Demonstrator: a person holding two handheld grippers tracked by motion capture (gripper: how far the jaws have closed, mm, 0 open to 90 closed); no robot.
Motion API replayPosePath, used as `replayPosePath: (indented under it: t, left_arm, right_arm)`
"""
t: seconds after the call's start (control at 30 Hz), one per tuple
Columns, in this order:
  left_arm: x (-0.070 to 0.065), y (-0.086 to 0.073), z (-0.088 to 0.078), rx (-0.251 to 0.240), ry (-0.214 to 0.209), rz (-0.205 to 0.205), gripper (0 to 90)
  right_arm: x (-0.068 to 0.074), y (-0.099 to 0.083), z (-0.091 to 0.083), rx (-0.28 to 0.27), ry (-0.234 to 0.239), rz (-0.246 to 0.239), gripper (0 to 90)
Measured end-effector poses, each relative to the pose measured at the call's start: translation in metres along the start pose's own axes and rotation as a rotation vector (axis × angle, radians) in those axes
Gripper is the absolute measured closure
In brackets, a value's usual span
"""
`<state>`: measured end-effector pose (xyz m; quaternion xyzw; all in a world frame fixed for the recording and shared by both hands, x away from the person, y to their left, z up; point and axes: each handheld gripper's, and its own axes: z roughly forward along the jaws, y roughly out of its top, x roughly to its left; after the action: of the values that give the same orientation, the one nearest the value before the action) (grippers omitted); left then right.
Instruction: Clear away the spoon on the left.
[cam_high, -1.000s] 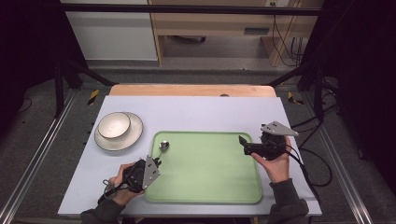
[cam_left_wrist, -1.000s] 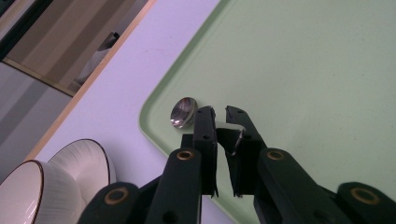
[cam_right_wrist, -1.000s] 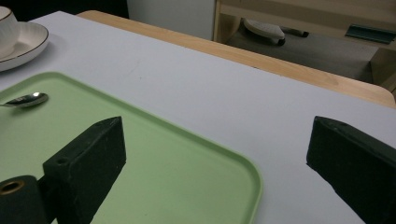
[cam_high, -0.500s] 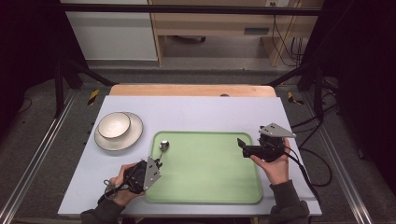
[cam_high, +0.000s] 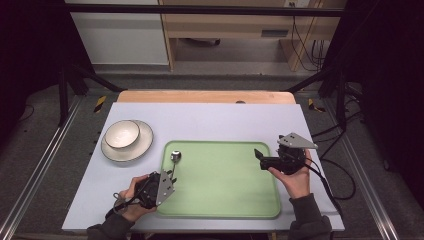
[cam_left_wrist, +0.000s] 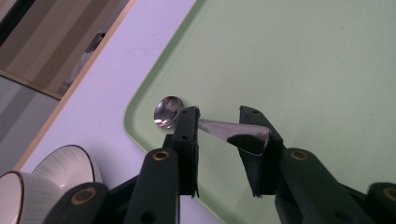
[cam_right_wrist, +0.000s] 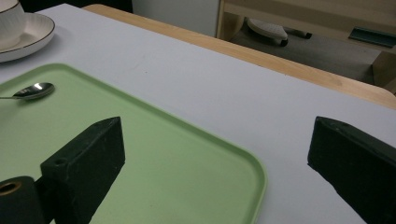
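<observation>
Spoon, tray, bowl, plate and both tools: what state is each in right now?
Spoon: lying on the tray, handle between the left tool's jaws.
Tray: flat on the table.
Bowl: upright on the plate.
Plate: under the bowl.
Left tool: jaws just opening.
Right tool: open, holding nothing.

The left gripper (cam_high: 167, 176) lay low by the near left with its jaws just opening a little, while the right gripper (cam_high: 261, 156) was held up with jaws wide apart.
</observation>
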<state>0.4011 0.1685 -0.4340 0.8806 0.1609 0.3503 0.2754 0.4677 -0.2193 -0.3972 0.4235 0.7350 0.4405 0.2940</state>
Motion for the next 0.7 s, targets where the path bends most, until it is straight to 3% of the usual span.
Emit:
replayPosePath:
  t: [0.7]
  left_arm:
    - [-0.006, -0.0006, 0.008, 0.042, -0.046, 0.012, 53.0]
  right_arm:
    - [-0.0012, -0.0002, -0.0019, 0.004, -0.004, 0.001, 4.1]
